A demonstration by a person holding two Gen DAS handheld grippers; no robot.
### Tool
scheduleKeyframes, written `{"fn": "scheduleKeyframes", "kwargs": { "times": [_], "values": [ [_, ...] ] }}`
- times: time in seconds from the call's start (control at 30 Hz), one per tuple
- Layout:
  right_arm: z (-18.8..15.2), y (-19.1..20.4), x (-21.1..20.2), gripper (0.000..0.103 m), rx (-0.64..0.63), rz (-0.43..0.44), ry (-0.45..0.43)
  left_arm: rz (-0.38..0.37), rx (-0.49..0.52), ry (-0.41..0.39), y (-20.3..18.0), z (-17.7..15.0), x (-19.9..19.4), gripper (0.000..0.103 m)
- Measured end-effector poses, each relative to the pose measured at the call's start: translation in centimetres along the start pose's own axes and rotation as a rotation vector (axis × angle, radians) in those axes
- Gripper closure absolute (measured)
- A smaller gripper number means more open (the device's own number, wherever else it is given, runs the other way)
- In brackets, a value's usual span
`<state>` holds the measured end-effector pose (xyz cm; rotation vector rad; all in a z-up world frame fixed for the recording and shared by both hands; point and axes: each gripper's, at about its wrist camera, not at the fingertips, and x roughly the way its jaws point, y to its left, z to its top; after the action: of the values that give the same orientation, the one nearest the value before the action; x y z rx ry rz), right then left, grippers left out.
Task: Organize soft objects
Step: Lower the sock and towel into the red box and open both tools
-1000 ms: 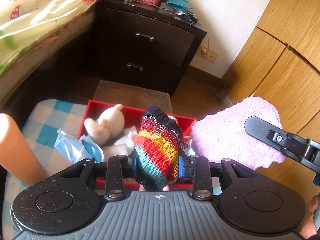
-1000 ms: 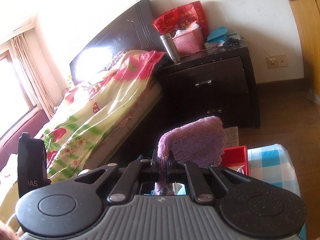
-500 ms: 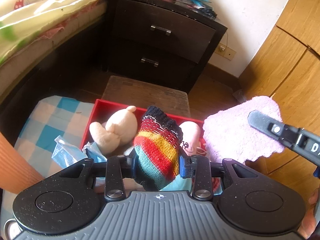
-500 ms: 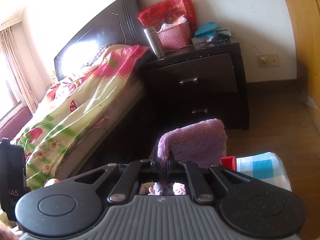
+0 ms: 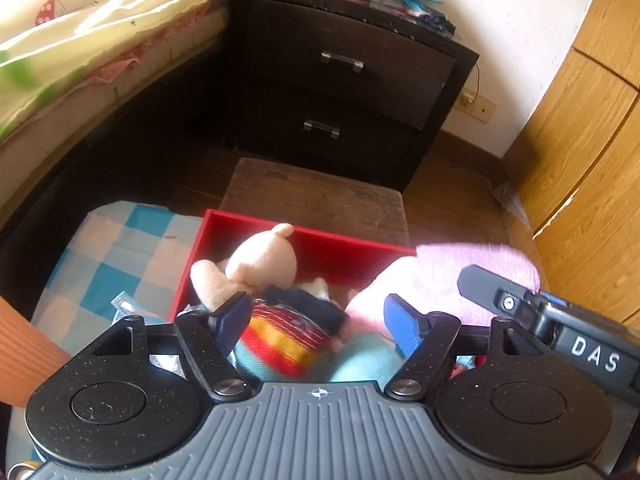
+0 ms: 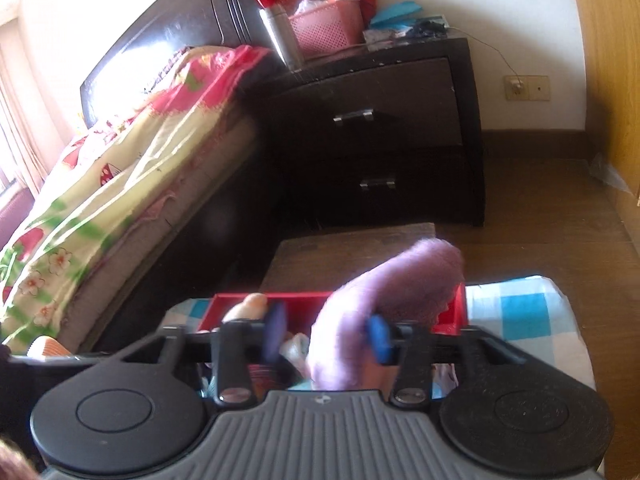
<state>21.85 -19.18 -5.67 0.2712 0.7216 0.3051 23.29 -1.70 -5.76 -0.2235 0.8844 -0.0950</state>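
Striped sock (image 5: 288, 336) sits loose between the left hand-held gripper (image 5: 316, 316)'s opening jaws, over the red box (image 5: 320, 248); right hand-held gripper (image 6: 326, 330)'s jaws opening around the purple towel (image 6: 384, 292).

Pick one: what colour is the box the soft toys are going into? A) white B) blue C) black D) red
D: the box has red walls in both wrist views, with the cream plush toy lying inside it and the striped sock at its near end.
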Motion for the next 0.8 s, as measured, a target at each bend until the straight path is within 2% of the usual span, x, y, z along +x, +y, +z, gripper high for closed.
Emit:
{"fn": "scheduleKeyframes", "kwargs": {
  "times": [0.1, 0.23, 0.3, 0.4, 0.5, 0.8],
  "values": [
    [-0.1, 0.0, -1.1, 0.064, 0.008, 0.01, -0.004, -0.016, -0.008, -0.01, 0.0, -0.2, -1.0, 0.028],
    [-0.1, -0.1, -2.7, 0.06, 0.038, 0.065, 0.019, -0.028, 0.011, -0.015, -0.3, -0.8, -2.4, 0.028],
    [-0.3, 0.2, -3.1, 0.058, 0.026, 0.06, 0.017, -0.028, 0.003, -0.021, -0.1, -1.2, -3.1, 0.028],
    [-0.8, 0.4, -3.5, 0.058, 0.042, 0.009, 0.072, -0.042, -0.002, -0.02, 0.2, -1.5, -3.7, 0.028],
    [-1.4, 0.1, -4.4, 0.058, 0.088, 0.046, 0.091, -0.051, 0.0, -0.019, 0.5, -1.7, -4.3, 0.028],
    [-2.9, 0.6, -7.1, 0.058, 0.098, 0.016, 0.037, -0.02, 0.018, -0.043, 1.4, -2.9, -6.5, 0.028]
  ]
}}
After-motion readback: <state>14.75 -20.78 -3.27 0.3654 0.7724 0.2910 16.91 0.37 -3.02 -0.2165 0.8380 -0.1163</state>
